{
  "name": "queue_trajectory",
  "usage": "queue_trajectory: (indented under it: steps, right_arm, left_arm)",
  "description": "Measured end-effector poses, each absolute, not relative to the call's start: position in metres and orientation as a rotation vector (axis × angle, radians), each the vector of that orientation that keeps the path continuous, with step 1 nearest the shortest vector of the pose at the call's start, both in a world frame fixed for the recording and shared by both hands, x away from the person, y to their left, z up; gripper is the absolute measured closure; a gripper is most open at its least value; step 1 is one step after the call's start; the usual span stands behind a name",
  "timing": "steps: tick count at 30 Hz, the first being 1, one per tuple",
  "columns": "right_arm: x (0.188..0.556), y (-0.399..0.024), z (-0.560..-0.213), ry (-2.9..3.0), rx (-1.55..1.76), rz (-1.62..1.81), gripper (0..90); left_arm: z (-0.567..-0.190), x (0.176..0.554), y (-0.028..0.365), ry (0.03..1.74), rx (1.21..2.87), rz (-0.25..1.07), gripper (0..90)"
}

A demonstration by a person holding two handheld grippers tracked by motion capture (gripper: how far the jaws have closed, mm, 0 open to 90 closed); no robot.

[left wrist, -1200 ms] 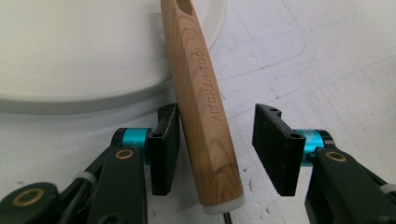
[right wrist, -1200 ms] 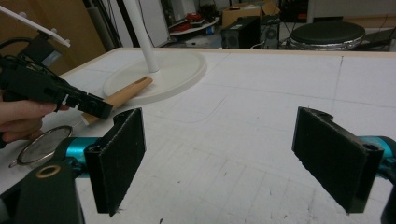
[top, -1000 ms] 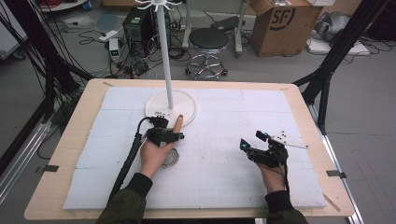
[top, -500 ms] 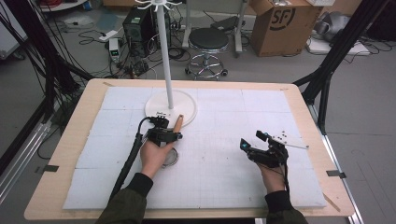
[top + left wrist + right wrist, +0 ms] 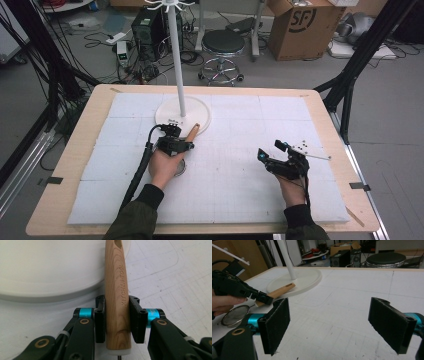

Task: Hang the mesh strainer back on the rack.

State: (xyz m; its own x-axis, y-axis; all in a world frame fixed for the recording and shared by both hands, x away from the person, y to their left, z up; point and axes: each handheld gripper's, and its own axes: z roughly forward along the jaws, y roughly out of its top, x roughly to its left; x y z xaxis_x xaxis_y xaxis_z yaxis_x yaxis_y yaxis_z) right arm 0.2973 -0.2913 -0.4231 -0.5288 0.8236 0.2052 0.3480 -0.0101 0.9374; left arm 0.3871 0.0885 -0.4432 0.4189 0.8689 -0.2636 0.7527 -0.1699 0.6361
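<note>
Bench (image 5: 75, 150) carries a white gridded mat (image 5: 240, 195); at its far side stands one white rack (image 5: 174, 60), a pole on a round base, hooks at the top.

Change noted: my left tongs (image 5: 116, 315) have just been closing around the wooden handle (image 5: 116, 290) of the strainer. A second ago the jaws stood wider about it; now the pads sit against both sides of the handle, just above its white end cap. I read this as the grasp being made, so the strainer should be ready to lift. My guess is that it goes up onto a hook of the rack. Not lifted yet: the mesh bowl (image 5: 232, 317) rests on the mat beside my left hand (image 5: 165, 162), and the handle tip points toward the rack base, lying at its rim.

My right tongs (image 5: 337, 322) are wide open with nothing between the pads, held over bare mat, well apart from the strainer.

Count: one bench, one mat, one rack, two tongs, one strainer. A small white plate with dark dots (image 5: 310, 149) lies just beyond my right hand (image 5: 292, 187).
</note>
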Motion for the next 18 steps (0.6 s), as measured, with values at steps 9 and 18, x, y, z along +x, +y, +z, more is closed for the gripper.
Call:
queue_trajectory:
  steps: [9, 18]
  right_arm:
    - [0.2977, -0.2917, -0.4245, 1.862, 1.218, 1.549, 16.8]
    - [0.2966, -0.2926, -0.4243, 1.854, 1.212, 1.556, 17.6]
  left_arm:
    - [-0.4415, 0.3895, 0.0893, 1.321, 2.012, 0.2, 70.8]
    - [-0.4409, 0.3895, 0.092, 1.285, 2.032, 0.19, 70.9]
